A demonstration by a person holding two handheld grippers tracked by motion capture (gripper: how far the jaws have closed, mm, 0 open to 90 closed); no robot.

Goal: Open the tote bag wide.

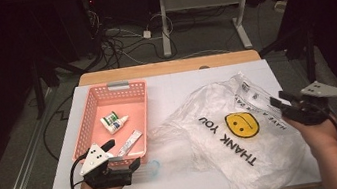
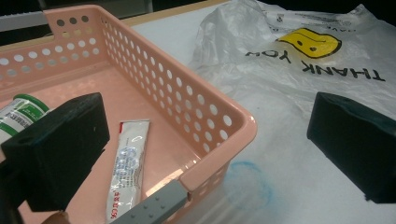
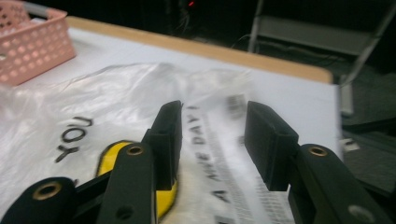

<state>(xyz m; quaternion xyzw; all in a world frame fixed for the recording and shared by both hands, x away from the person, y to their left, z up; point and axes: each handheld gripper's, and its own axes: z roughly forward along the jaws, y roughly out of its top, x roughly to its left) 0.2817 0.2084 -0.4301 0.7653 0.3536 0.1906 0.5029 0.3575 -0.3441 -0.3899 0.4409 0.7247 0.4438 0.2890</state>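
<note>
Right tool [image 3: 212,140]: spread, nothing pinched, poised just above crumpled clear plastic bag with yellow smiley face [image 1: 234,125] on white surface [image 1: 176,91]. Left tool [image 1: 116,165]: spread, empty, straddling near corner of pink perforated plastic basket [image 1: 143,103]. Bag nearer right hand.

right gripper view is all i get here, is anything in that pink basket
Observer: Yes. A small bottle with a green cap lies in the basket.
Operator: anything else in it
Observer: A flat sachet lies near the basket's corner closest to the person.
Operator: where's the left gripper
Observer: The left gripper sits at the basket's near end with its jaws wide open: one over the basket, one outside it.
Operator: and what's printed on the bag besides the words
Observer: A yellow smiley face sits on the bag next to THANK YOU.
</note>
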